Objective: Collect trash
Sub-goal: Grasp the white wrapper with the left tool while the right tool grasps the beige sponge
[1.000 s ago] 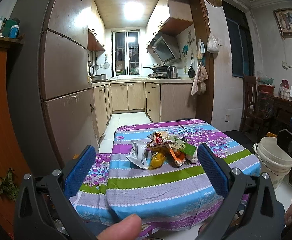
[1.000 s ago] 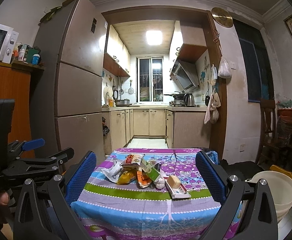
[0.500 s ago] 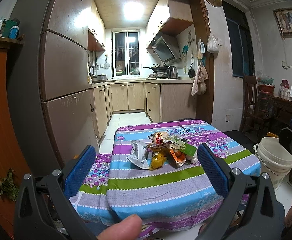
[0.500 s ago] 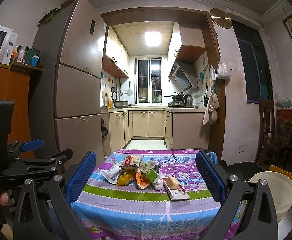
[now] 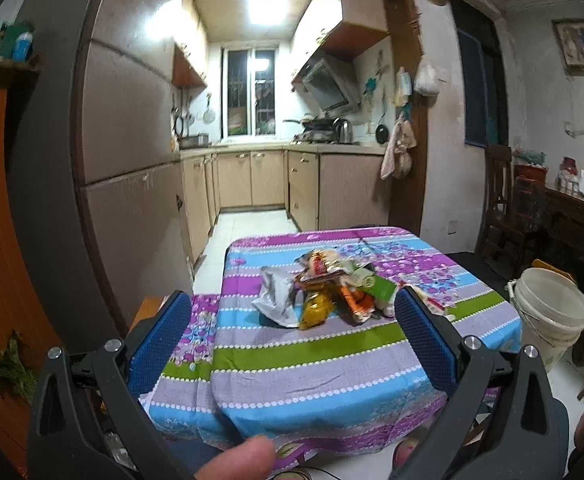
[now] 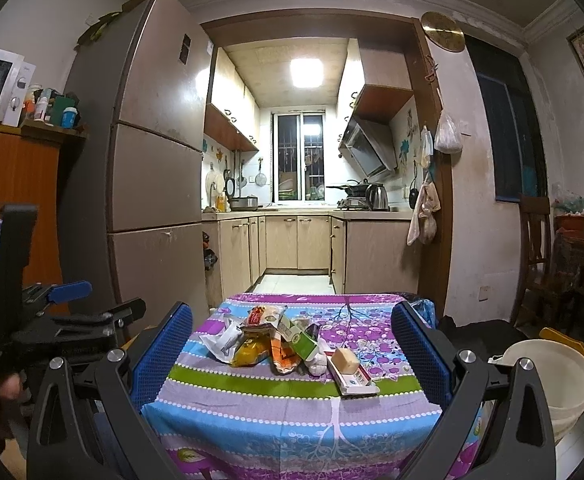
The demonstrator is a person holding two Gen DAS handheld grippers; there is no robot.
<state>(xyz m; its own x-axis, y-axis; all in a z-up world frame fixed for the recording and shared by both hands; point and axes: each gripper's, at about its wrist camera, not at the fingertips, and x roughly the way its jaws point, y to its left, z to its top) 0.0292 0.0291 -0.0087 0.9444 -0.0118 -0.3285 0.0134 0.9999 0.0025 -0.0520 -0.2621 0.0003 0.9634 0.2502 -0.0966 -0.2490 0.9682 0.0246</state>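
Small table point(image 6: 252, 412) with a striped cloth, white bucket point(image 6: 552, 376) just off its right side. Trash pile point(image 6: 276, 340) sits mid-table, well ahead of both grippers. Left gripper point(image 5: 292, 344) and right gripper point(image 6: 292, 356) both spread wide, holding nothing.

A refrigerator point(image 6: 154, 168) stands left of the kettle point(image 6: 377, 197).

A heap of crumpled snack wrappers point(image 6: 270, 338) lies mid-counter on the striped cloth: a silver foil bag point(image 5: 277, 298) at the left, a yellow packet point(image 5: 315, 309), an orange one point(image 6: 282, 354), a green-and-white carton point(image 6: 301, 336). Just right of it, a flat red-and-white box point(image 6: 354, 378) carries a pale block point(image 6: 345, 359).
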